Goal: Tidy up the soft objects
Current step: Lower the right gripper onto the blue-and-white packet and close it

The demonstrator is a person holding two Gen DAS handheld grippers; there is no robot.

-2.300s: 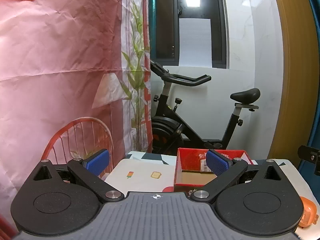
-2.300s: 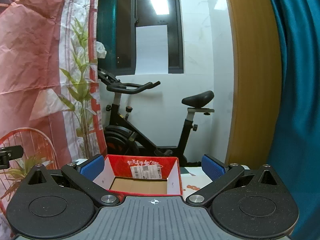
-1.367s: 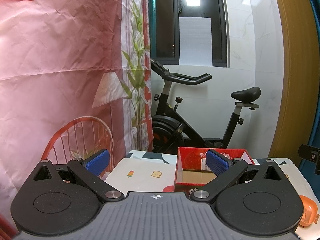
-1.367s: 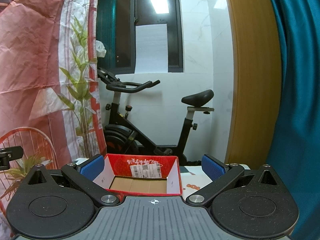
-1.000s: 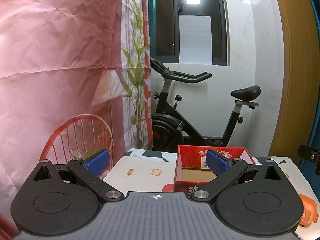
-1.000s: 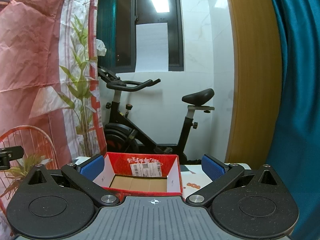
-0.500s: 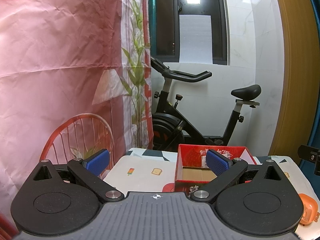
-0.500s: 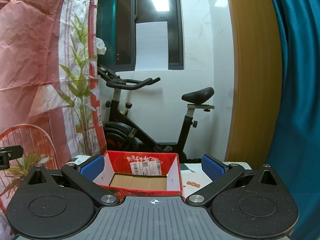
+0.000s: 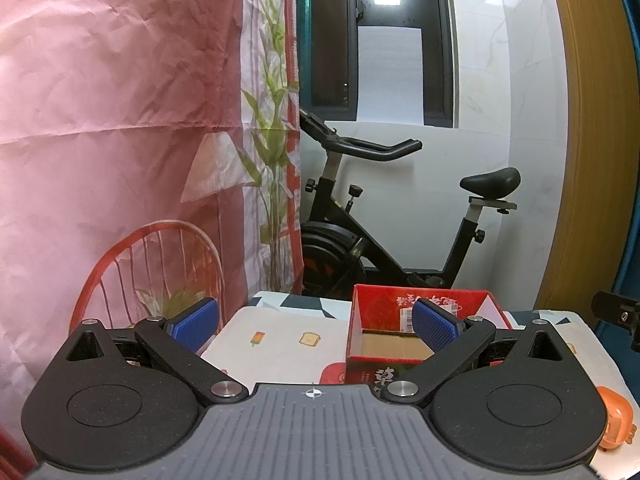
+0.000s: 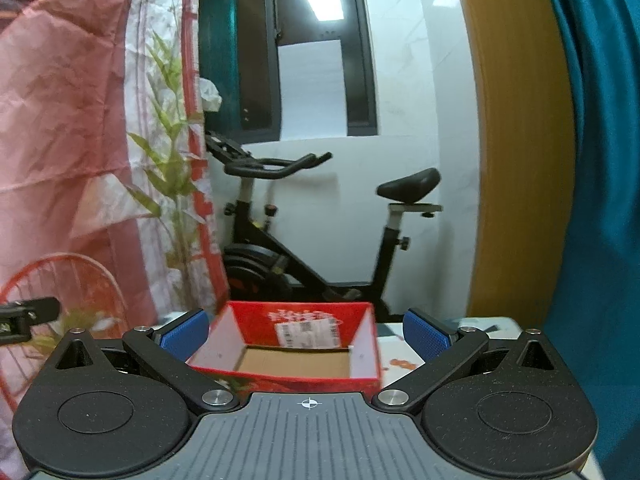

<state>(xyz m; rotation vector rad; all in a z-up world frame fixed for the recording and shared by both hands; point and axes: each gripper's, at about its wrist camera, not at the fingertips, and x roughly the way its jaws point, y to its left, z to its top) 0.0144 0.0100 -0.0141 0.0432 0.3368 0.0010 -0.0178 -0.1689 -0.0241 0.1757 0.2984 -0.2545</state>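
A red cardboard box (image 9: 386,308) with a bare brown floor stands open on the table, ahead and right of my left gripper (image 9: 315,326). That gripper is open with nothing between its blue pads. In the right wrist view the same red box (image 10: 256,322) sits straight ahead, and my right gripper (image 10: 306,334) is open and holds nothing. An orange soft toy (image 9: 614,416) lies at the table's right edge in the left wrist view, mostly hidden behind the gripper body.
The table (image 9: 276,340) wears a white cloth printed with small food pictures. A black exercise bike (image 9: 360,240) stands behind it by the white wall. A pink printed sheet (image 9: 120,140) hangs at left; a teal curtain (image 10: 600,160) hangs at right.
Both grippers stay open and hold nothing. The right wrist view has tilted down and swung slightly, so more of the box's floor shows. The left view barely shifts.
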